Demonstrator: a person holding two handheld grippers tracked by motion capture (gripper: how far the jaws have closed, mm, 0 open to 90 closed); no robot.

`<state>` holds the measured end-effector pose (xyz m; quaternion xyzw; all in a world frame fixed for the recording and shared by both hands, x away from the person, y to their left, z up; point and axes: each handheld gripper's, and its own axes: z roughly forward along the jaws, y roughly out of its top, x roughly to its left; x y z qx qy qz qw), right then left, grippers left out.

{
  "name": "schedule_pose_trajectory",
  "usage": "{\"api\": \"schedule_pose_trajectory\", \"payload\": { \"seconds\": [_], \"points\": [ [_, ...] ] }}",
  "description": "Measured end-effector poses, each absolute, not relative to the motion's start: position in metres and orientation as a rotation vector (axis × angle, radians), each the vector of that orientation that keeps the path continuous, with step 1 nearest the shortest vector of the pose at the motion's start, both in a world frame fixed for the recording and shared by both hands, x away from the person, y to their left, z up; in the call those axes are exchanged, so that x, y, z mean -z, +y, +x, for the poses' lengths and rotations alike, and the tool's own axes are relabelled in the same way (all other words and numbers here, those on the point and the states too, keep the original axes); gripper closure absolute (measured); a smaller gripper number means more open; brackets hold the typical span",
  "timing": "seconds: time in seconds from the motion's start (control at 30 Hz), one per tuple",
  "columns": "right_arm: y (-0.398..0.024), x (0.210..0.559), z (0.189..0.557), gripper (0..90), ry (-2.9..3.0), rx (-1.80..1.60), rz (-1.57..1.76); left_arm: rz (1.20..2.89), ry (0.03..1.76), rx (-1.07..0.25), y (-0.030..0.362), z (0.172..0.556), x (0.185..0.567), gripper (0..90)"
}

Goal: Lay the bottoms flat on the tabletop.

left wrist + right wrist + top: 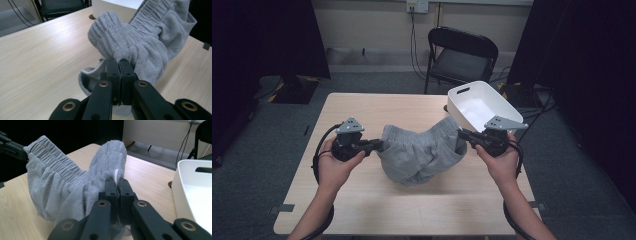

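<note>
left gripper (374, 146) clamped on one end of the waistband of the grey shorts (421, 152), right gripper (464, 135) clamped on the other end. held above the middle of the table (362, 107), waistband sagging between the two, lower part apparently brushing the wood (hard to tell). could slip free: thin pinches on bunched elastic, more weight on each as more cloth leaves the table. could also snag the white bin (482, 107) just beside the right gripper. long axis across the table, gripper to gripper; waistband up, legs hanging down.
</note>
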<state>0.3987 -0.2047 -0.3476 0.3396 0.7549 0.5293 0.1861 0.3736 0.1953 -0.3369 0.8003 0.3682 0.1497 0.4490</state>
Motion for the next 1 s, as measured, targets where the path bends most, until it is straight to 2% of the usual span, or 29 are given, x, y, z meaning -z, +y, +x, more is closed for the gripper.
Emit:
{"api": "schedule_pose_trajectory", "payload": {
  "seconds": [0.53, 1.0],
  "points": [
    [-0.21, 0.314, 0.4, 88.3, 2.1, -1.49, 0.954, 1.983, 0.909, -0.413, 0.197, 0.376, 0.304, 88.8],
    [-0.222, 0.315, 0.409, 88.3, 2.077, -1.475, 1.003, 1.995, 0.937, -0.42, 0.193, 0.389, 0.299, 88.7]
  ]
}}
